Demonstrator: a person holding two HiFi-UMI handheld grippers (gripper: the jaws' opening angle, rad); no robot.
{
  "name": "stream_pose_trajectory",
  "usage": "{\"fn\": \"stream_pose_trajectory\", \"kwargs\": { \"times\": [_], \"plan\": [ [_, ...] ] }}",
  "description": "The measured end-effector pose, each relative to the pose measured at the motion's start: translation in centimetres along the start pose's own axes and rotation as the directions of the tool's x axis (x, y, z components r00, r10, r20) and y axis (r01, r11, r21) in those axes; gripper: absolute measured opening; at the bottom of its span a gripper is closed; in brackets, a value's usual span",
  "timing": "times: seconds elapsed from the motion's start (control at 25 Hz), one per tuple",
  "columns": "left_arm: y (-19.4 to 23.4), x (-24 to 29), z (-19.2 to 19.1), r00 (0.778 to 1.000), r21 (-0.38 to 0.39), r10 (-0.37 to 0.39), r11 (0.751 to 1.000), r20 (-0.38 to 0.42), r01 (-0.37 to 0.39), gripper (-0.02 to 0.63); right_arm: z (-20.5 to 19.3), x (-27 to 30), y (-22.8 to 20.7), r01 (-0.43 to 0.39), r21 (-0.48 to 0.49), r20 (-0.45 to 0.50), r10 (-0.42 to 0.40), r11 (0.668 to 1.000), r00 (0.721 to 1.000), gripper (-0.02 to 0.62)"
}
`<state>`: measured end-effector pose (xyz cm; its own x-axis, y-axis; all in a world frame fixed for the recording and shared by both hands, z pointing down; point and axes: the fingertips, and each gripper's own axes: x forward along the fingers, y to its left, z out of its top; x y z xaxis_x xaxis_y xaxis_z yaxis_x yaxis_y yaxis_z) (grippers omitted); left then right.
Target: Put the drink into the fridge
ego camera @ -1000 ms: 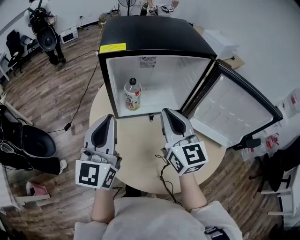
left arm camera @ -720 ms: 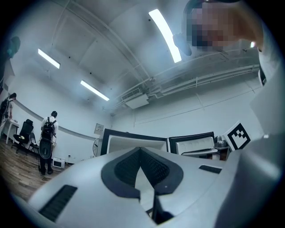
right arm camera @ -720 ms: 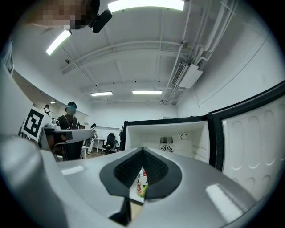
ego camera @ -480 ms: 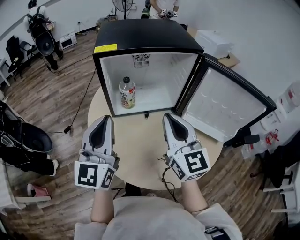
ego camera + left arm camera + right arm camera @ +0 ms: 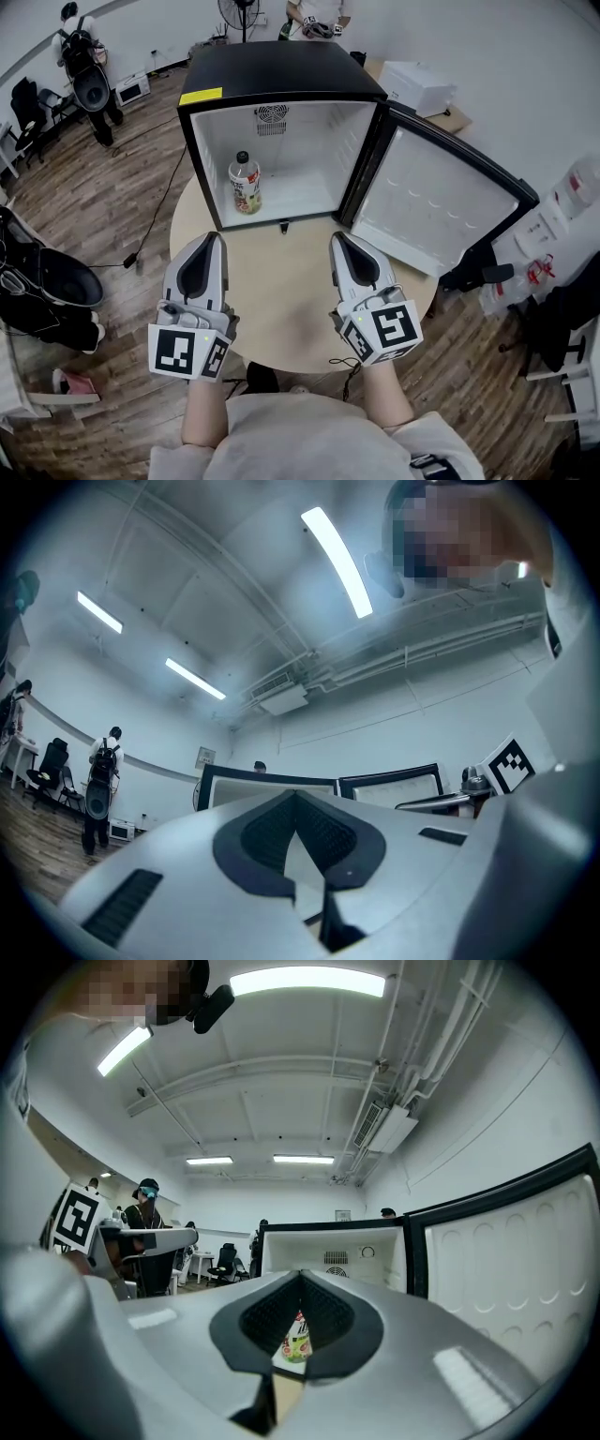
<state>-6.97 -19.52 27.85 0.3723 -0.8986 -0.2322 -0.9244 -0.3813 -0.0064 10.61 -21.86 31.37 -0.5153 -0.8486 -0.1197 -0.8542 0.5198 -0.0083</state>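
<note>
Drink bottle point(image 5: 245, 183) already stands upright inside the fridge point(image 5: 281, 70), on the floor of the compartment toward its left wall, so the main step looks done. The task sentence itself seems met, and what may be left is shutting the fridge. Over the round table point(image 5: 281, 300), the left gripper point(image 5: 215, 237) hangs with its jaws closed on nothing, tips pointing toward the fridge and well apart from it. Just beside it, the right gripper point(image 5: 339, 238) is likewise closed and empty. The bottle's label that peeks through the notch between its jaws in the right gripper view is the drink far off in the fridge, not something held. Farther right, the door point(image 5: 431, 211) stands swung wide open, its white inner lining facing the camera. Compared with a second ago, both grippers have drawn back from the fridge. Then their tips sat close to its front lip, and now a bare stretch of tabletop lies between them and the opening. The fridge itself sits higher and farther off in the head view. The bottle keeps the same spot inside, and the door is as wide open as before.
</note>
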Motion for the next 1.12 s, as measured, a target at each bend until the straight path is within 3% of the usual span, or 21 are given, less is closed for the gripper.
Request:
{"fn": "stream_pose_trajectory", "kwargs": {
  "times": [1.12],
  "plan": [
    [-3.3,0.2,-0.1,1.0,-0.004,-0.017,1.0,0.005,0.017,0.008,0.9,-2.5,-1.2,-0.01,-0.009,0.027,0.01,1.0,1.0,0.011]
  ]
}}
